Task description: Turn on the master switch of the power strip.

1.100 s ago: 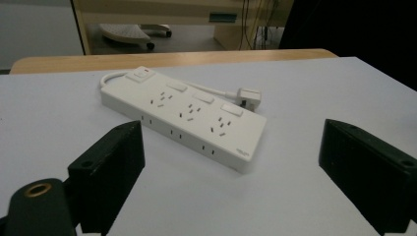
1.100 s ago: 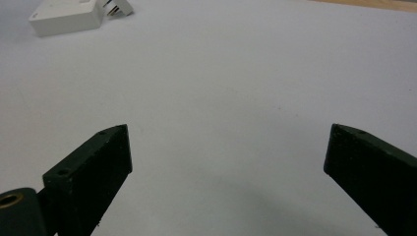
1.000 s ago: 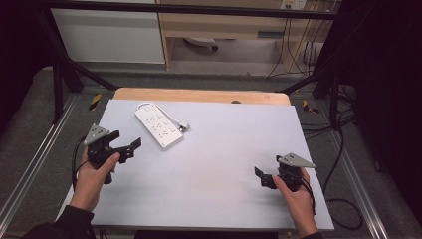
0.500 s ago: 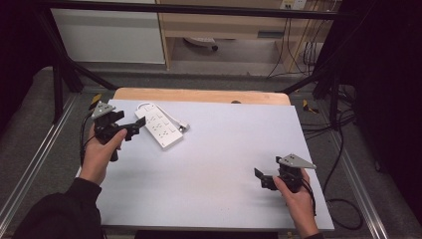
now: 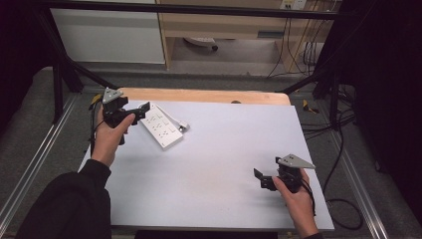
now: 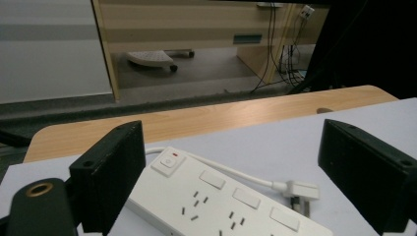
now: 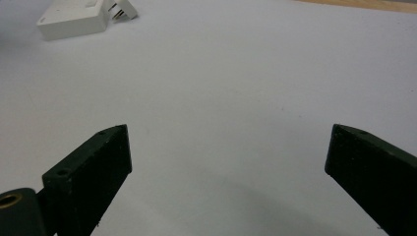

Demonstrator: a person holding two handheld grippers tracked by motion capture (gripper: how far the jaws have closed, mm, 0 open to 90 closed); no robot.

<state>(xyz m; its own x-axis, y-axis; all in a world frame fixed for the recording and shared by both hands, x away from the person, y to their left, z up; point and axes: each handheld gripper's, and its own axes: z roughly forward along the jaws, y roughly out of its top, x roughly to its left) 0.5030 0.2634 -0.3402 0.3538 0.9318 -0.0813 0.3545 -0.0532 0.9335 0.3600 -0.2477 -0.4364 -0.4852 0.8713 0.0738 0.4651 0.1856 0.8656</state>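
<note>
At the far left of the worktop (image 5: 209,199), the left tool (image 5: 141,110) is held in the person's left hand (image 5: 110,137), its grey three-cornered plate on top and its two black jaws spread wide, pointing toward the white power strip (image 5: 160,126). In the left gripper view that strip (image 6: 216,201) lies just beyond and between the parted jaws, its near end under the left jaw, though whether a jaw touches it cannot be told; a switch with a small red mark sits at its far end, and rows of socket slots run along its top. A white cord leaves the strip and ends in a plug (image 6: 301,191) lying on the pale surface just beside it. Behind the pale sheet a strip of bare wood edge shows along the back of the worktop. Further right, well apart from the strip, the right tool (image 5: 260,178) rests low near the front right corner in the person's right hand (image 5: 297,201), jaws likewise spread with nothing between them. In the right gripper view the open jaws frame bare white surface, and the power strip's end shows far off at the upper left.
</note>
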